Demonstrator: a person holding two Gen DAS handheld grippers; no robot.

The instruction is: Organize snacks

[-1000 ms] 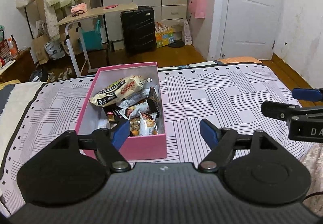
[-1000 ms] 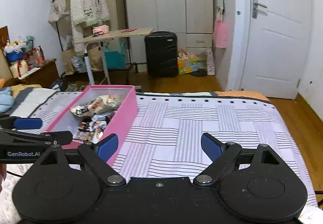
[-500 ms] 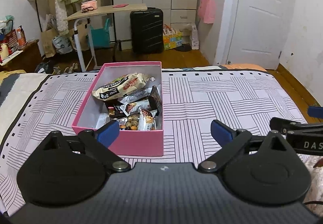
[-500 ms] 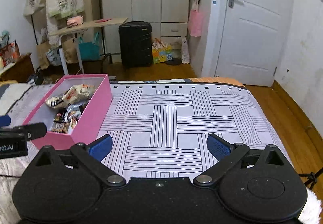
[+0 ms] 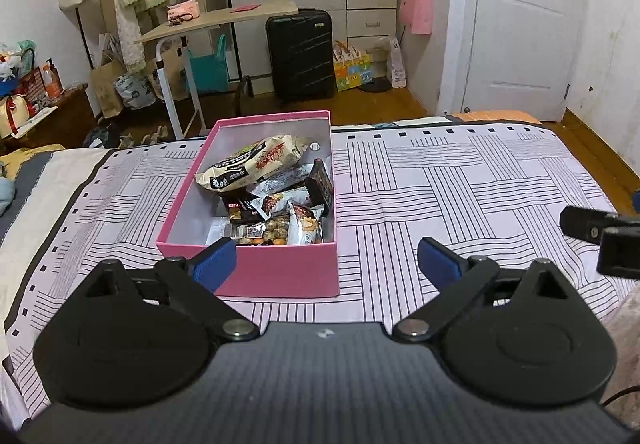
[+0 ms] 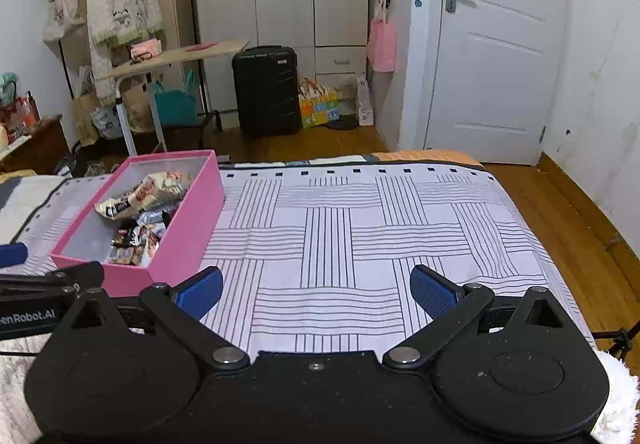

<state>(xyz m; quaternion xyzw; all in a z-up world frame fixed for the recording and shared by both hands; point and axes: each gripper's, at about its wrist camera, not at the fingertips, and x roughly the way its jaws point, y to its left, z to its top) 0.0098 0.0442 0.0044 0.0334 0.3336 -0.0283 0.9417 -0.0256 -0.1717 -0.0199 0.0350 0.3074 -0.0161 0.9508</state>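
Pink box [image 5: 256, 276]: sitting on the bed just ahead of the left gripper [image 5: 326, 260], corralling the snacks [image 5: 276, 195] piled inside.
Left gripper: hovering released, holding nothing, likely lining up a pick.
Right gripper [image 6: 316, 290]: waiting released and empty, box ahead-left.
Bedspread [image 6: 360, 224]: lying bare ahead, nothing blocking.

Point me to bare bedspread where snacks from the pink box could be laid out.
Widest bare patch: bedspread right of the pink box, out to the bed's foot and right edges. A narrower strip lies left of the box. Inside it, snack packets crowd the right and near side. Both the left gripper and right gripper are open, empty.
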